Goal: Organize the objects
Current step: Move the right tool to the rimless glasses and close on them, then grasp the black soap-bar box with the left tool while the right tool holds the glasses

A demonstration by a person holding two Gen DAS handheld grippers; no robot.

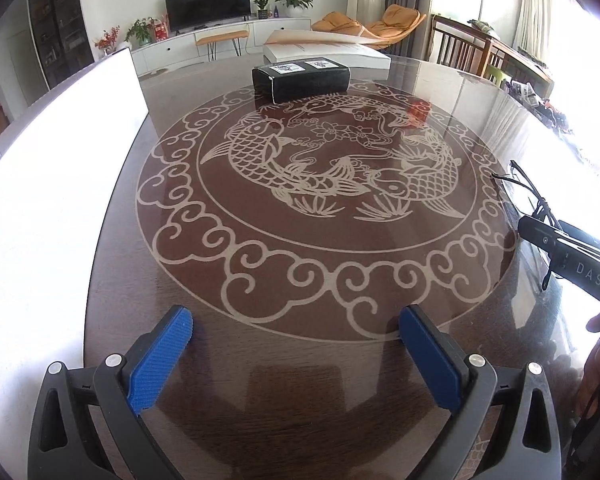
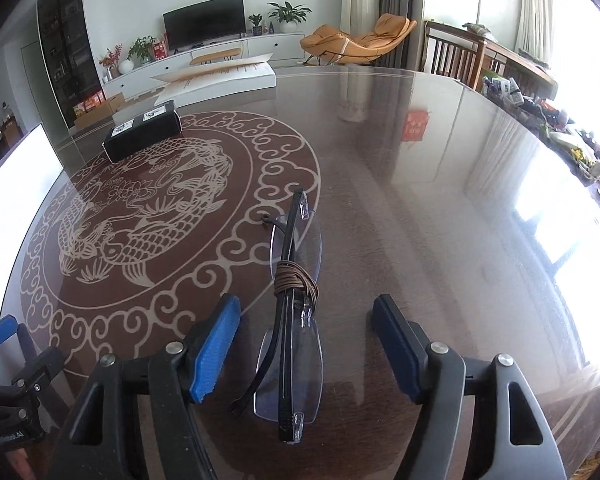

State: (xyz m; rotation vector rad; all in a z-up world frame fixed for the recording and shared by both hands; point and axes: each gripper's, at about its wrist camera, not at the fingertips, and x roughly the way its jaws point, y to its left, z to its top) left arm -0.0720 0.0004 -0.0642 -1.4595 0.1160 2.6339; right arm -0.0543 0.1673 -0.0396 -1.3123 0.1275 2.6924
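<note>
Left wrist view: we see black case [image 1: 301, 78] upper centre on table [image 1: 308, 392], white board [image 1: 52, 184] at left; our left gripper [image 1: 296, 344] low, jaws wide, empty.

Right wrist view: folded glasses [image 2: 290, 320] lie between our right gripper [image 2: 306, 344] pads, untouched; jaws apart; cord [image 2: 296, 280] wraps frame.

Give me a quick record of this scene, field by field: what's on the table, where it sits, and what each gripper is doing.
surface: glossy round table with fish pattern
glasses: folded, cord wound round them, lying between the right gripper fingers, pads apart from them
black case: closed, at far side of pattern
left gripper: open, nothing between fingers
</note>
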